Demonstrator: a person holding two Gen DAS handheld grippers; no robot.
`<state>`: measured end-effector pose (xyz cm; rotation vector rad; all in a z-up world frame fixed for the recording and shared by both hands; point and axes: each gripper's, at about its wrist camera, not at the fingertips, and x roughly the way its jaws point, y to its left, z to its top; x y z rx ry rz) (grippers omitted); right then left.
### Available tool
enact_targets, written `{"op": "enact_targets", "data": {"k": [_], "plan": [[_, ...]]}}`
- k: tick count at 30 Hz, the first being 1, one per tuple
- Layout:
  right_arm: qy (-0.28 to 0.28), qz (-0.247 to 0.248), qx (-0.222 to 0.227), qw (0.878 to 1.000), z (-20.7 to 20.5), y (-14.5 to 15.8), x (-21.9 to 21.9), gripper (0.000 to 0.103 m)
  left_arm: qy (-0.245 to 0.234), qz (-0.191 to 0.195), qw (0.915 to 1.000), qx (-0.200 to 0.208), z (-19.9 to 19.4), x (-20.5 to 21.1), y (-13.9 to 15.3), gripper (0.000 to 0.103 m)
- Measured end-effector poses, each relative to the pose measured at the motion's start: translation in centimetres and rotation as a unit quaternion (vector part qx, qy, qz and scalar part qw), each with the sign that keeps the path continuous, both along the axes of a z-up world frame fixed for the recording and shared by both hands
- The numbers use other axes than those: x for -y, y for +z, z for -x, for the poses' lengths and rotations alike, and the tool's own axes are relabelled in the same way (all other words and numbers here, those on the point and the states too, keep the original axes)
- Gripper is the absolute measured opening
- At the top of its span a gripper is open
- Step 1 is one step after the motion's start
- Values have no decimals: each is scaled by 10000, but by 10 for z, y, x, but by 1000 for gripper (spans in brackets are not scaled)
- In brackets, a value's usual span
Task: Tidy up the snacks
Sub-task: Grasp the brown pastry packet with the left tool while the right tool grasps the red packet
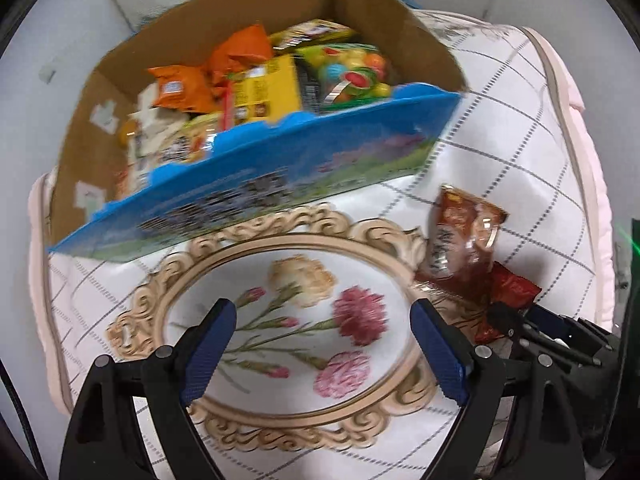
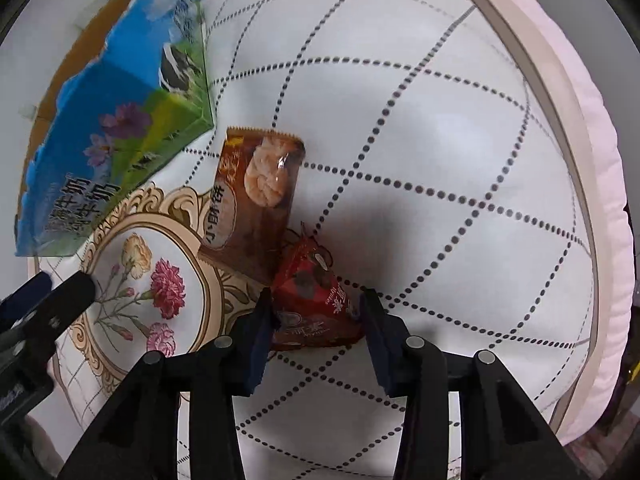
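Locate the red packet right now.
Right wrist view: red packet lies between the right gripper fingers, against the brown packet, right of the flower print.

Bright, even indoor light; the left view is motion-blurred, the box (image 1: pixel 256 148) smeared; fisheye bends the edges into dark corners, and soft shadow pools beside the red packet (image 2: pixel 316 300).

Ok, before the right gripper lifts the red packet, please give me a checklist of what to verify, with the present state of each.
1. Red packet lies between the right gripper fingers: ok.
2. Fingers closed firmly on it: cannot tell.
3. Brown biscuit packet free of the red one: not ok, they overlap.
4. Left gripper open, holding nothing: ok.
5. Box open on top: ok.
6. Space left in the box: cannot tell.
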<state>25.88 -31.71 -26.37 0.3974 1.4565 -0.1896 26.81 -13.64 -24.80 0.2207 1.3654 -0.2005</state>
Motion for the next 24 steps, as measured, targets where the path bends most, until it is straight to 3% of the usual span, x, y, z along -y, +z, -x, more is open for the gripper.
{"op": "enact_targets", "data": {"k": [8, 13, 17, 19, 21, 24], "plan": [[-479, -86, 142, 9987, 10, 19, 47, 45, -489, 567, 9945, -737, -28, 59, -36, 89], [-625, -227, 101, 9977, 6, 21, 60, 45, -721, 623, 9887, -1161, -41, 87, -67, 89], [-704, -346, 52, 9969, 4, 18, 67, 45, -875, 581, 9887, -1074, -44, 99, -75, 89], [-702, -371, 33, 9968, 5, 19, 71, 45, -957, 624, 9880, -1039, -43, 105, -74, 80], [-693, -391, 20, 9968, 5, 16, 69, 45, -1038, 580, 9881, -979, -40, 110, -72, 59], [-654, -395, 26, 9971, 4, 16, 68, 45, -1044, 546, 9890, -892, -31, 110, -69, 53]]}}
